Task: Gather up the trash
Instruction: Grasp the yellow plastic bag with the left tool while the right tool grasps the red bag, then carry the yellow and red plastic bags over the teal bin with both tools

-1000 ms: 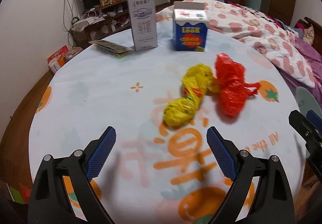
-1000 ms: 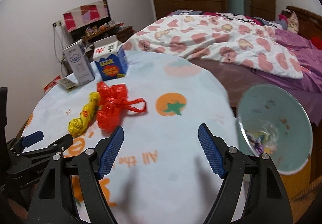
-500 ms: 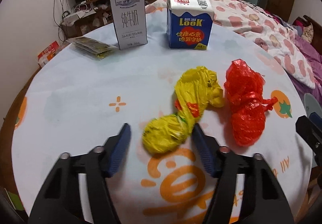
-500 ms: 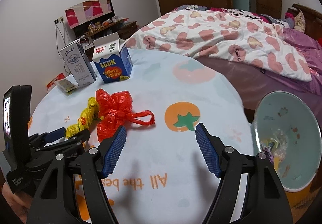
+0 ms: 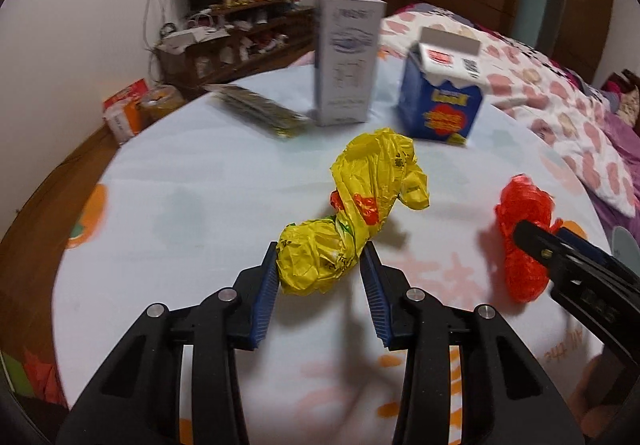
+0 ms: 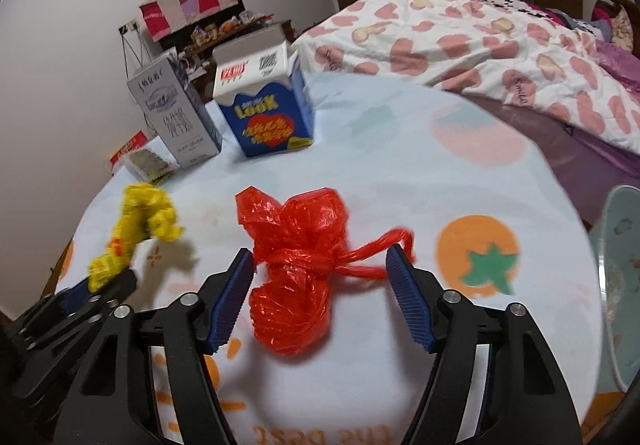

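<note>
The left gripper (image 5: 322, 273) is clamped on the near end of the crumpled yellow bag (image 5: 360, 211), whose far end rises ahead of the fingertips above the table (image 5: 180, 197). The right gripper (image 6: 320, 265) has its jaws spread apart around the red bag (image 6: 298, 265), which lies on the table between the two fingers, its twisted handle trailing toward the right finger. Beyond both grippers stand a grey carton (image 6: 176, 115) and a blue carton (image 6: 266, 113).
</note>
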`<action>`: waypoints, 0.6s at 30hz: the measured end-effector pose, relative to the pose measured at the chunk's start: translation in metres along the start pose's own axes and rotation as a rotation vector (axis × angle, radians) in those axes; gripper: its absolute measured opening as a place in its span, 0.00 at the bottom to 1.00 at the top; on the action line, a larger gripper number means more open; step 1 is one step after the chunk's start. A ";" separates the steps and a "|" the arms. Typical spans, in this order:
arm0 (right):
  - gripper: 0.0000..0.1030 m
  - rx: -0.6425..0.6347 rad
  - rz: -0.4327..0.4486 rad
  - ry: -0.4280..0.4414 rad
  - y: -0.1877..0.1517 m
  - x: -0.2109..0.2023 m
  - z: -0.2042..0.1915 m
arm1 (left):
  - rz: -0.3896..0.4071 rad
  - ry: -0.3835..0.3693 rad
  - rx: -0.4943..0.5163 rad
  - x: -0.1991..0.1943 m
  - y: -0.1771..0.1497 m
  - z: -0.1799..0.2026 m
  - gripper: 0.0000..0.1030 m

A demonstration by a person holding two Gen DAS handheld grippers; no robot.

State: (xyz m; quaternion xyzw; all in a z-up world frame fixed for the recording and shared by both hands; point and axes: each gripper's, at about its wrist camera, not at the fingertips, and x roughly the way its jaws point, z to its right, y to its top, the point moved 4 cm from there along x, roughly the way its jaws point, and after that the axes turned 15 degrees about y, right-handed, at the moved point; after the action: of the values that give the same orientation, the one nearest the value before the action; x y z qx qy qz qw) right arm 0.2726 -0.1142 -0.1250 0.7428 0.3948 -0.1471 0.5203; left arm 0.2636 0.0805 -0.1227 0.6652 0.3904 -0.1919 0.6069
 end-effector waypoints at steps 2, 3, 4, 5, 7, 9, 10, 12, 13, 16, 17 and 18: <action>0.46 -0.005 -0.030 -0.002 -0.002 0.011 -0.003 | -0.002 0.010 -0.004 -0.001 -0.003 -0.008 0.39; 0.40 -0.002 -0.045 0.004 -0.004 0.015 -0.004 | -0.004 0.015 -0.006 -0.001 -0.004 -0.012 0.39; 0.39 -0.001 -0.053 0.006 -0.006 0.018 -0.005 | -0.005 0.018 -0.007 -0.002 -0.005 -0.014 0.39; 0.32 -0.009 -0.048 -0.001 -0.006 0.017 -0.007 | -0.006 0.021 -0.007 -0.002 -0.006 -0.016 0.39; 0.28 -0.013 -0.049 0.006 -0.007 0.014 -0.009 | -0.004 0.023 -0.009 -0.005 -0.008 -0.019 0.39; 0.28 -0.024 -0.046 0.008 -0.010 0.008 -0.012 | 0.003 0.025 -0.009 -0.011 -0.011 -0.021 0.39; 0.28 -0.032 -0.040 0.008 -0.012 0.002 -0.014 | 0.006 0.027 -0.010 -0.012 -0.012 -0.023 0.39; 0.28 -0.043 -0.027 0.005 -0.014 -0.007 -0.017 | 0.008 0.027 -0.012 -0.016 -0.014 -0.024 0.39; 0.28 -0.047 -0.019 0.004 -0.016 -0.012 -0.018 | 0.010 0.028 -0.012 -0.019 -0.016 -0.024 0.39; 0.28 -0.050 0.002 0.007 -0.022 -0.029 -0.021 | 0.015 0.032 -0.012 -0.027 -0.021 -0.025 0.39; 0.28 -0.054 0.010 0.007 -0.025 -0.036 -0.022 | 0.017 0.033 -0.011 -0.030 -0.024 -0.026 0.39; 0.28 -0.059 0.016 0.007 -0.028 -0.041 -0.024 | 0.019 0.034 -0.009 -0.032 -0.025 -0.026 0.39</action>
State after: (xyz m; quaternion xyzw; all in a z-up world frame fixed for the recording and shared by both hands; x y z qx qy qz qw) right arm 0.2210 -0.1069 -0.1074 0.7307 0.3948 -0.1285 0.5420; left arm 0.2195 0.0949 -0.1107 0.6691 0.3955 -0.1731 0.6049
